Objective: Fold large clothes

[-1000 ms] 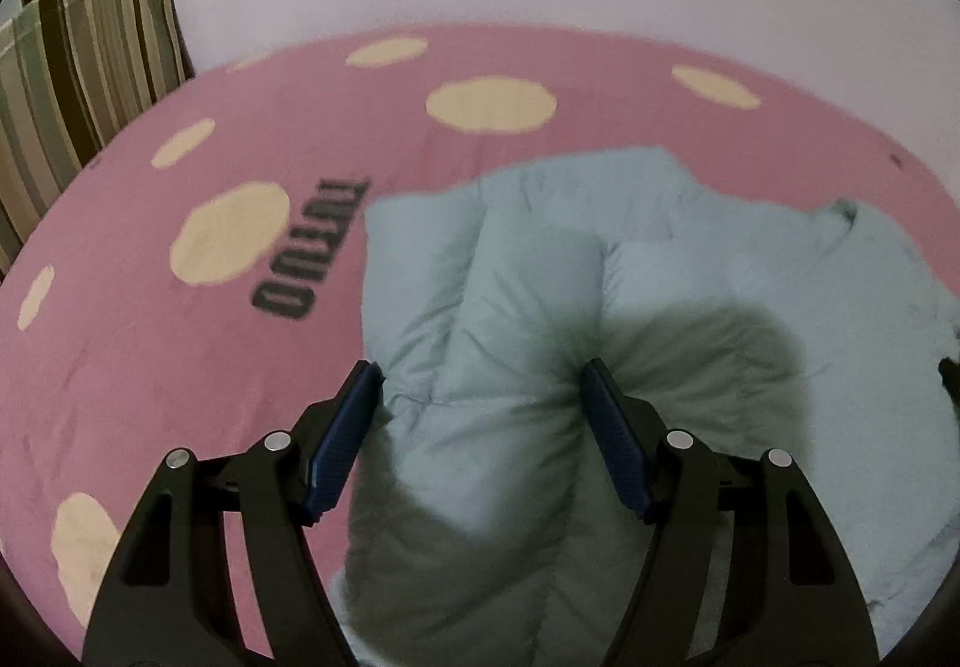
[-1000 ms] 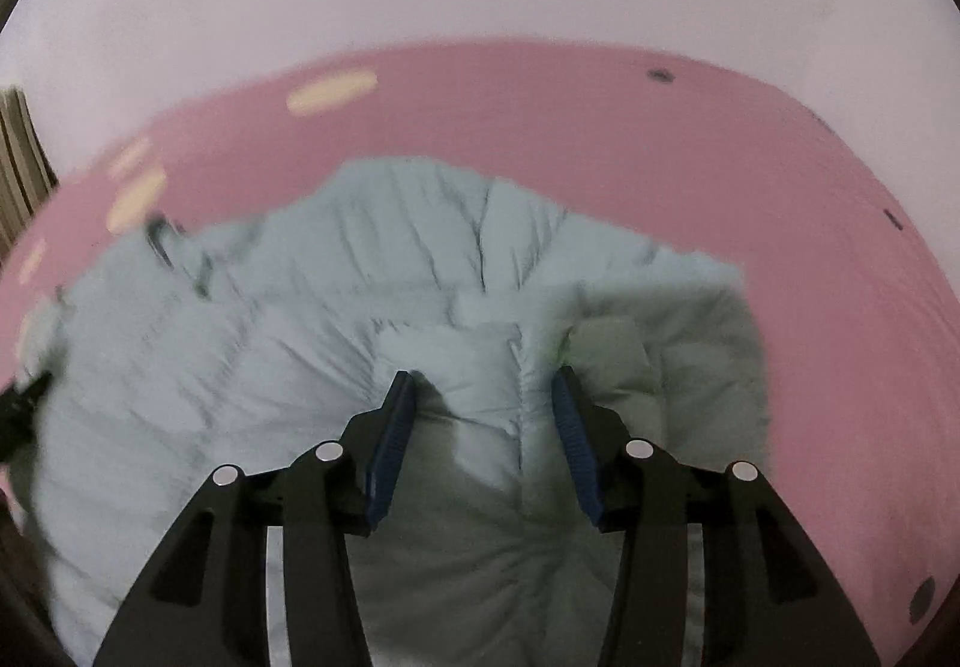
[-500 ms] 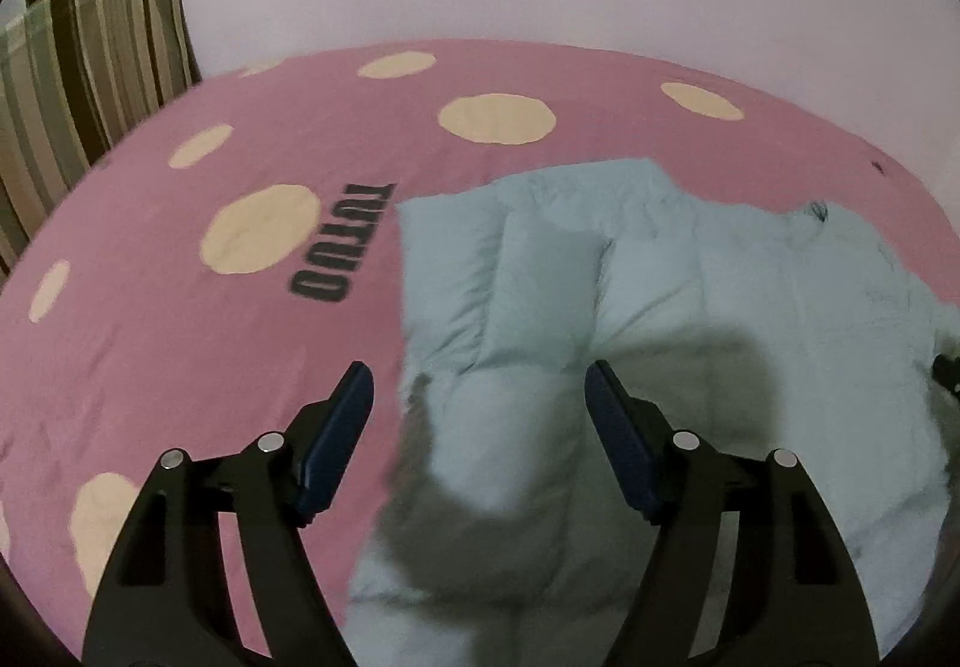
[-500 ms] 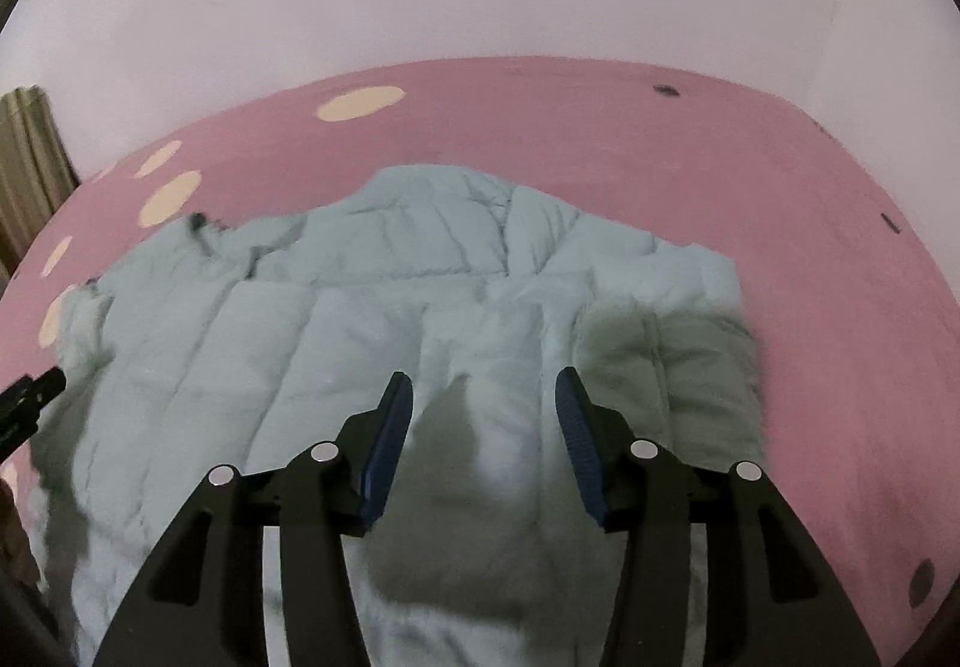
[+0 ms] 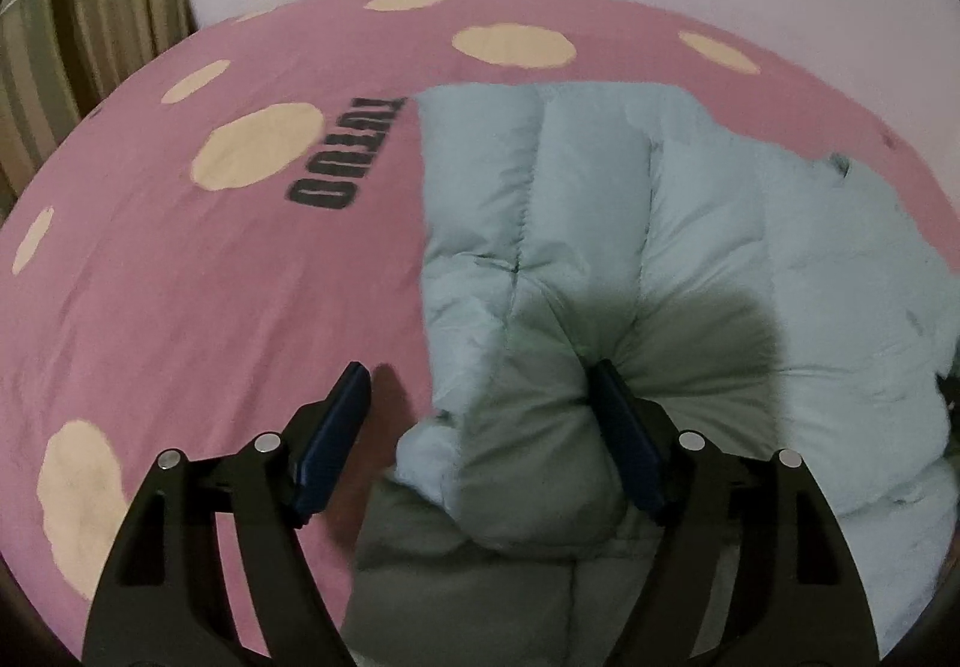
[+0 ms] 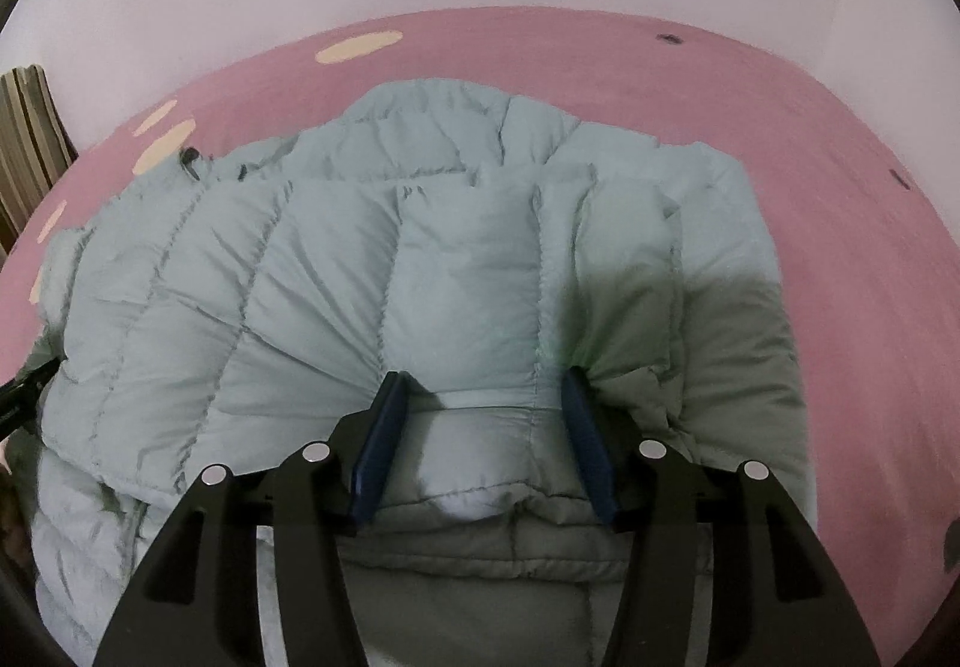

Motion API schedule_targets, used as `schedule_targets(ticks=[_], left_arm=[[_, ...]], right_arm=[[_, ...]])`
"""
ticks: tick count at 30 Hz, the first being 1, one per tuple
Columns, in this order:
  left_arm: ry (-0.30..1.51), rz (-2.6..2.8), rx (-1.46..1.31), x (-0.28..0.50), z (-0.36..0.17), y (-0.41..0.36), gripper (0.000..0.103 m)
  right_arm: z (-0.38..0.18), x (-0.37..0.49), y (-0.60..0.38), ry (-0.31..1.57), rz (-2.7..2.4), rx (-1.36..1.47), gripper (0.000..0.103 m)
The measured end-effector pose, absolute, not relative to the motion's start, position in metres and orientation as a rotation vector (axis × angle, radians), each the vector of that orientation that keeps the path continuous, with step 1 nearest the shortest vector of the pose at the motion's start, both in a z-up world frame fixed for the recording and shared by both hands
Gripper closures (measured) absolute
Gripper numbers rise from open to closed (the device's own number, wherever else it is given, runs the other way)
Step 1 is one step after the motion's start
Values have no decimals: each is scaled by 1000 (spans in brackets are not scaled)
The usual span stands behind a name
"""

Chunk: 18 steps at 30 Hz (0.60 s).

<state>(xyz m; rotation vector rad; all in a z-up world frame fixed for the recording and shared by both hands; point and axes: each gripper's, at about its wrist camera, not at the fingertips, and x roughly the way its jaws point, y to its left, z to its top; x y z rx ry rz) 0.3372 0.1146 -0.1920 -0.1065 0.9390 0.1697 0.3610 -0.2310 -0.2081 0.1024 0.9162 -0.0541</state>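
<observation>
From left to right, we see our left gripper (image 5: 480, 403) spread wide over the edge of the pale blue puffer jacket (image 5: 630, 223) lying on the pink dotted bedsheet (image 5: 180, 277), and our right gripper (image 6: 480, 403) likewise wide open, its blue pads (image 6: 585, 439) pressing into the padding.
</observation>
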Motion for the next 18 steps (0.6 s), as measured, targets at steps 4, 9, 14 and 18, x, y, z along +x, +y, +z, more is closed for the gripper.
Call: schedule_targets(ticks=[4,9,14,18], left_arm=[[833,124,-121,326,-163,106,28],[836,86,-76,351,-164,78,28],[938,88,-4,380,-196,54,27],[949,86,27,386,-204,50,25]], right_arm=[[-184,356,-225,853,-52,109,47],[-184,377,-213,856,-37,119,46],[-207,395,-199,923,-32,72,40],[-212,399,-201,930,-24,91,39]])
